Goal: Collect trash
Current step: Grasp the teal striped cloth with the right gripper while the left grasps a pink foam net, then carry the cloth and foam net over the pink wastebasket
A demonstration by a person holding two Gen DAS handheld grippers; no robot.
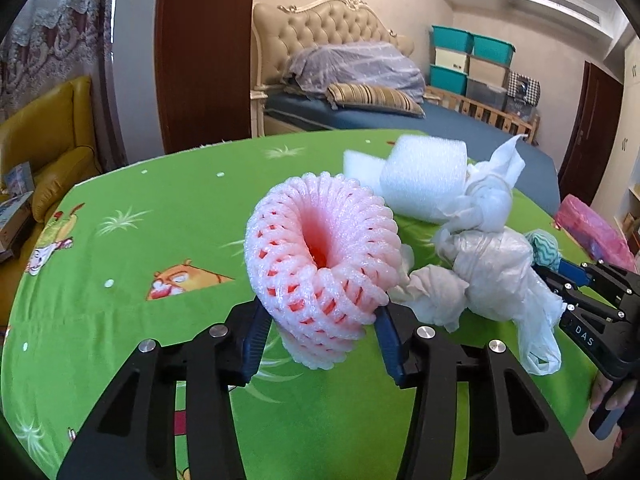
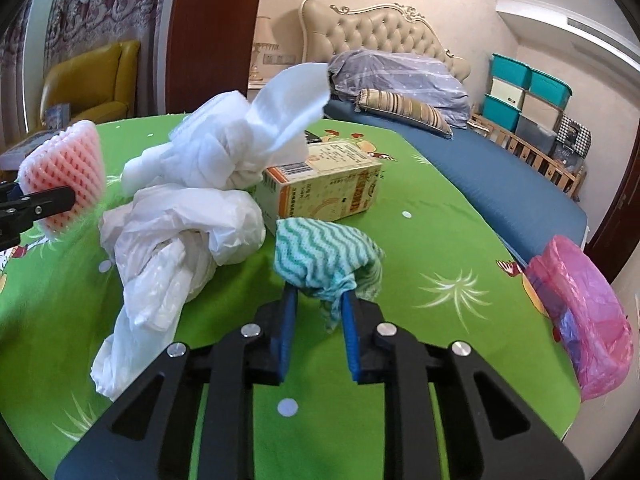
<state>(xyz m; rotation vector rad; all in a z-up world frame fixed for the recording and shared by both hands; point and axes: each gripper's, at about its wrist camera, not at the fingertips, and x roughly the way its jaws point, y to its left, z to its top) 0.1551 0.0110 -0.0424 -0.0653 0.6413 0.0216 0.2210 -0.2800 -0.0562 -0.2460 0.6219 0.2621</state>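
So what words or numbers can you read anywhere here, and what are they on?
"DAS": white letters on the black body of the right gripper, seen from the left wrist camera.
Carton box: printed text and a barcode, too small and blurred to read.
Nothing else readable.

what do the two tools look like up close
Both tools, left and right, match: matte black angular frames with cut-out slots, silver round bolts at the pivots, and ribbed blue pads inside the fingers. The right one carries white "DAS" lettering on its side.
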